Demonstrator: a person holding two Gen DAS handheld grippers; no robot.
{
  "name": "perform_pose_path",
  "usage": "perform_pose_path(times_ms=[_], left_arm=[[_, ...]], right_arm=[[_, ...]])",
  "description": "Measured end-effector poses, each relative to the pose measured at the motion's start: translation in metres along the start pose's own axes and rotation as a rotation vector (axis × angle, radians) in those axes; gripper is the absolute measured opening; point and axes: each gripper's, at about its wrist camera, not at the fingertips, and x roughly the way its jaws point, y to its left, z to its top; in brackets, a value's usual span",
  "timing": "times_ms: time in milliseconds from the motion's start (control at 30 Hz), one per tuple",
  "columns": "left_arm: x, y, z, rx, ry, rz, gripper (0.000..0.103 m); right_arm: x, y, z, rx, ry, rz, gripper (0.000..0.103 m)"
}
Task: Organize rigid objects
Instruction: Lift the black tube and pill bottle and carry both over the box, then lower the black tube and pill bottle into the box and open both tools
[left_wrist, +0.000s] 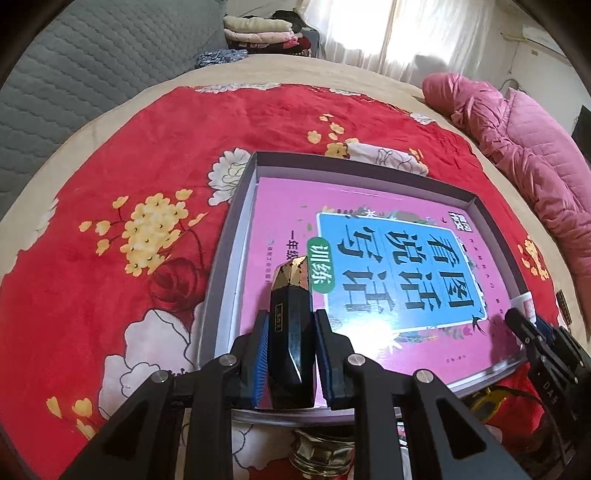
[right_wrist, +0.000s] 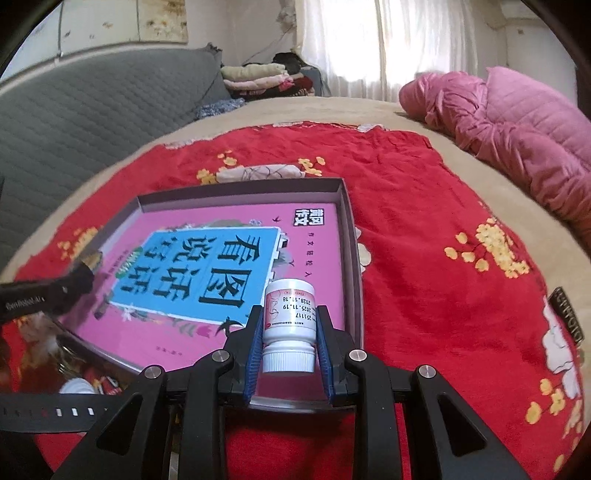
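you are working over a bed (right_wrist: 424, 229) under a red flowered blanket, so nothing beneath the box is firm. the shallow grey box (right_wrist: 351, 236) is resting on that soft blanket, and pressing on one edge could be tipping it. it is holding a pink book (right_wrist: 207, 332) lying flat and covering nearly the whole floor, with only a narrow pale strip showing at the 9 o'clock side in the left wrist view.

your left tool (left_wrist: 290, 325) is clamped on a dark faceted bottle with a gold cap (left_wrist: 291, 317), the cap pointing to 12 o'clock above the near part of the book. its angled faces are giving the pads little flat surface, so it could be twisting or sliding out as you lower it, and a tall narrow bottle set upright on a glossy cover is likely to be toppling.

your right tool (right_wrist: 289, 332) is clamped on a white pill bottle (right_wrist: 290, 321), lying along the fingers with its ribbed cap toward you and its base toward 12 o'clock, above the box's corner at 5 o'clock in the right wrist view. it is round, so laid on its side it could be rolling across the cover until it meets the wall.

both tools are converging on the same box, the left one showing at 9 o'clock in the right view, so they could be knocking together.

a glass jar (left_wrist: 321, 458) and other small clutter are sitting just outside the near rim at 6 o'clock in the left view, too cropped to name.
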Motion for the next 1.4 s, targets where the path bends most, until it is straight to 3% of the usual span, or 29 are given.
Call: perform_pose_path(times_ms=[333, 1133, 1200, 1267, 1400], left_arm=[[0.010, -0.002, -0.008, 0.045, 0.015, 0.049, 0.024], [0.007, 0.000, -0.009, 0.037, 0.054, 0.064, 0.024], [0.007, 0.000, -0.010, 0.035, 0.059, 0.070, 0.024], [0.005, 0.002, -0.010, 0.024, 0.064, 0.067, 0.024], [0.002, 0.005, -0.011, 0.006, 0.061, 0.063, 0.024]], right_arm=[[0.003, 0.009, -0.003, -0.069, 0.014, -0.083, 0.027], [0.000, 0.006, -0.001, -0.072, 0.000, -0.084, 0.029], [-0.002, 0.008, -0.001, -0.075, -0.010, -0.091, 0.032], [-0.005, 0.006, 0.000, -0.069, -0.026, -0.094, 0.042], [-0.008, 0.007, 0.000, -0.067, -0.037, -0.093, 0.043]])
